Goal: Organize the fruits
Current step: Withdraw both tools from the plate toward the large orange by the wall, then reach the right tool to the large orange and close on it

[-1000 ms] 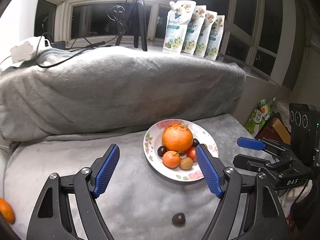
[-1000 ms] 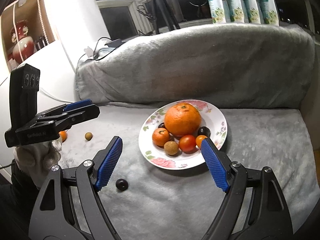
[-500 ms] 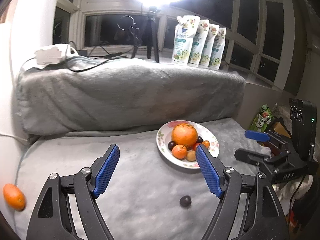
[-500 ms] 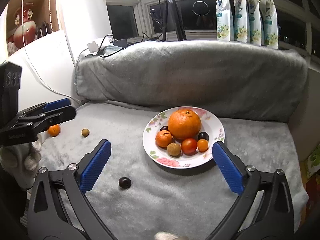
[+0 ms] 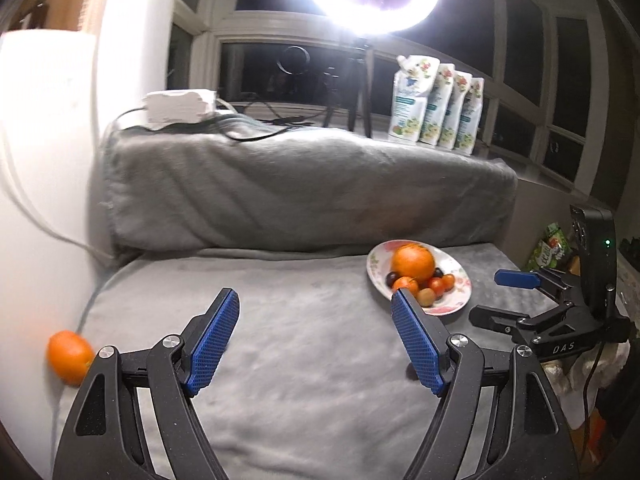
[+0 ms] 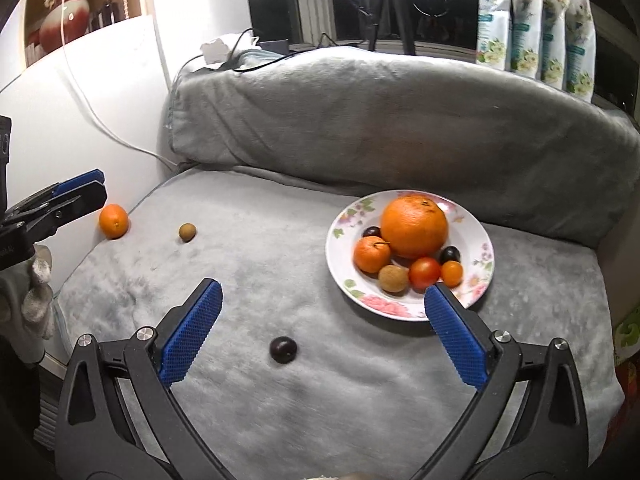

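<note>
Grey blanket [image 6: 280,400] | plate [image 6: 478,280]: seven fruits | loose fruits: three

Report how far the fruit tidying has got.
Done: the plate holds a big orange, a small one, two tomatoes, two dark fruits and a brown one. In hand: nothing; the left gripper and right gripper are both open and empty. Left on the blanket: a loose orange, a brown fruit and a dark fruit.

- right gripper [image 6: 320,332] jaws now much wider, nothing between them
- both grippers pulled back from plate [image 6: 478,300]
- left gripper [image 5: 314,344] swung left, mandarin [image 5: 69,356] more in view
</note>
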`<state>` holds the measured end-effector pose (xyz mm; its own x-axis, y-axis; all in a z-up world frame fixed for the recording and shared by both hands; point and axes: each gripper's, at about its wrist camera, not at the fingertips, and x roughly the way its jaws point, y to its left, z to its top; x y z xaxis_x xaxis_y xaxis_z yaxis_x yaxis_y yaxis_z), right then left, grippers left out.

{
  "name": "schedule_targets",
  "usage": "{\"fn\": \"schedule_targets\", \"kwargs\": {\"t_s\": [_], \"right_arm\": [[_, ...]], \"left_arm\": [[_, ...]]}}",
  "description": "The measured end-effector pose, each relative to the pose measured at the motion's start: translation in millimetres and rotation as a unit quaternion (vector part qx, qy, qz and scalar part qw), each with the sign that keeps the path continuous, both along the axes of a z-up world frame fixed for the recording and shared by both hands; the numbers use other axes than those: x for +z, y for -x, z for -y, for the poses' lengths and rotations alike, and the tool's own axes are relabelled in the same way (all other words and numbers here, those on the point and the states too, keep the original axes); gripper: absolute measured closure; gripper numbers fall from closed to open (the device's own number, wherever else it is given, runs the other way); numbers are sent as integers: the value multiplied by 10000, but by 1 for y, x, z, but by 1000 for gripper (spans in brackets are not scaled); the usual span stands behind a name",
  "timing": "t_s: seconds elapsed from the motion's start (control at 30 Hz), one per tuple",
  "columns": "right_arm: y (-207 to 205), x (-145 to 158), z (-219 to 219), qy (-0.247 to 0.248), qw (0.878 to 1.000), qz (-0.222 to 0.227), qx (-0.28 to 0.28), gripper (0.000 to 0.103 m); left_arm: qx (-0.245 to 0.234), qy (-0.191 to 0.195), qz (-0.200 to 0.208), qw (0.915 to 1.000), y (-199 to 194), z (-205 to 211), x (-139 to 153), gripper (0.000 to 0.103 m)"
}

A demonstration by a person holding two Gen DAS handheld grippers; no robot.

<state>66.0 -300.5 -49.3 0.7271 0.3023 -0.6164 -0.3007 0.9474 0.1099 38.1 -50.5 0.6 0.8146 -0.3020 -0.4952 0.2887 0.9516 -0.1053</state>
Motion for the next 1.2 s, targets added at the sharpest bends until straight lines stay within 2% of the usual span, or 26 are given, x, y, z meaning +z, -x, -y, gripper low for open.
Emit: {"fn": "schedule_targets", "kwargs": {"t_s": [0.27, 0.43, 0.57, 0.73, 0.97, 1.17, 1.2], "right_arm": [[-2, 12, -25, -44, 9993, 156, 333, 0], [-16, 17, -44, -293, 9978, 35, 590, 0], [-27, 18, -68, -294, 9958, 11, 865, 1], [-44, 21, -100, -457, 9903, -90, 1307, 4], [-76, 21, -157, -909, 9713, -488, 2145, 4], [-101, 14, -218, -1128, 9493, -883, 2800, 5], [-105, 12, -229, -1162, 9451, -968, 2898, 11]], "left_arm": [[563, -19, -122, 9983, 19, -47, -14, 24], [861, -71, -228, 9960, 25, -68, -25, 24], [1074, -113, -322, 9936, 31, -83, -35, 24], [1373, -33, -375, 9898, 38, -104, -44, 24], [1899, 320, -412, 9804, 46, -137, -55, 24], [2225, 418, -456, 9730, 42, -157, -62, 25], [2266, 468, -489, 9716, 40, -161, -65, 25]]}}
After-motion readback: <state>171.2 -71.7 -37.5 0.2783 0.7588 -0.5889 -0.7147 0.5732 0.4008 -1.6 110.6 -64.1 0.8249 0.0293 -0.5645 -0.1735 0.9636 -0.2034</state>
